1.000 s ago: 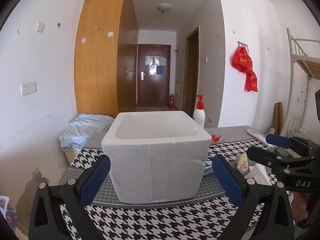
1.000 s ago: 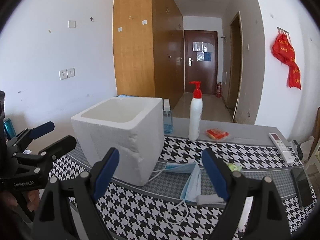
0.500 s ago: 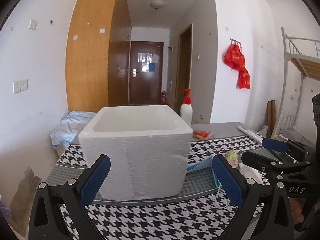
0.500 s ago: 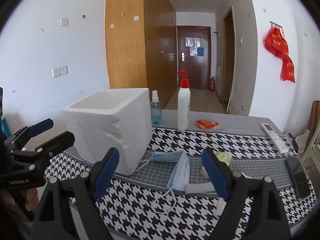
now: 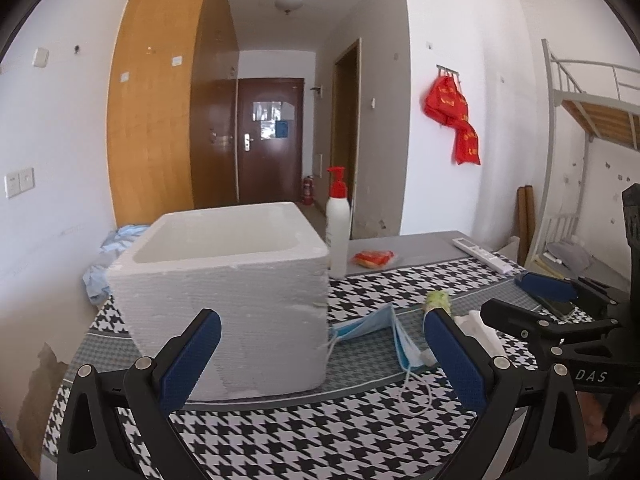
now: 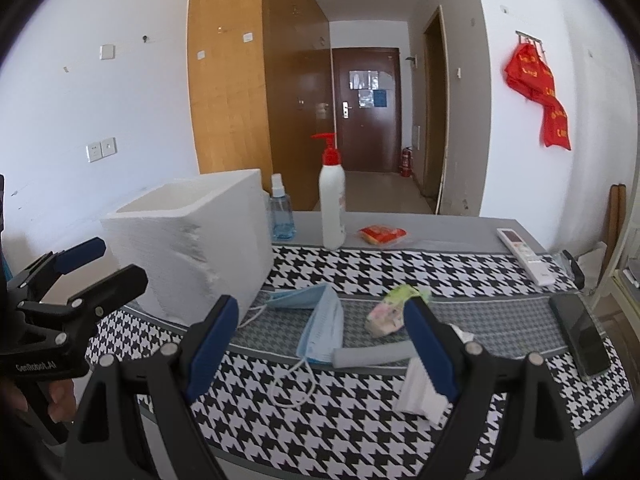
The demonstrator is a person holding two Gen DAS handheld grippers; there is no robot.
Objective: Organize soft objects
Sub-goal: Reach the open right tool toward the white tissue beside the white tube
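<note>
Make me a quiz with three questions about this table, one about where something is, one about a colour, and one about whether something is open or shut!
1. Where does the blue face mask lie?
A. inside the white foam box
B. on the checked cloth beside the white foam box
C. on top of the phone

2. What colour is the pump on the white bottle?
A. red
B. green
C. black

3. How are the right gripper's fingers?
A. shut on the face mask
B. shut on the bottle
C. open, holding nothing

Answers:
1. B, the mask rests on the checked cloth just right of the foam box.
2. A, the pump head is bright red.
3. C, the blue pads stand wide apart with nothing pinched between them.
</note>
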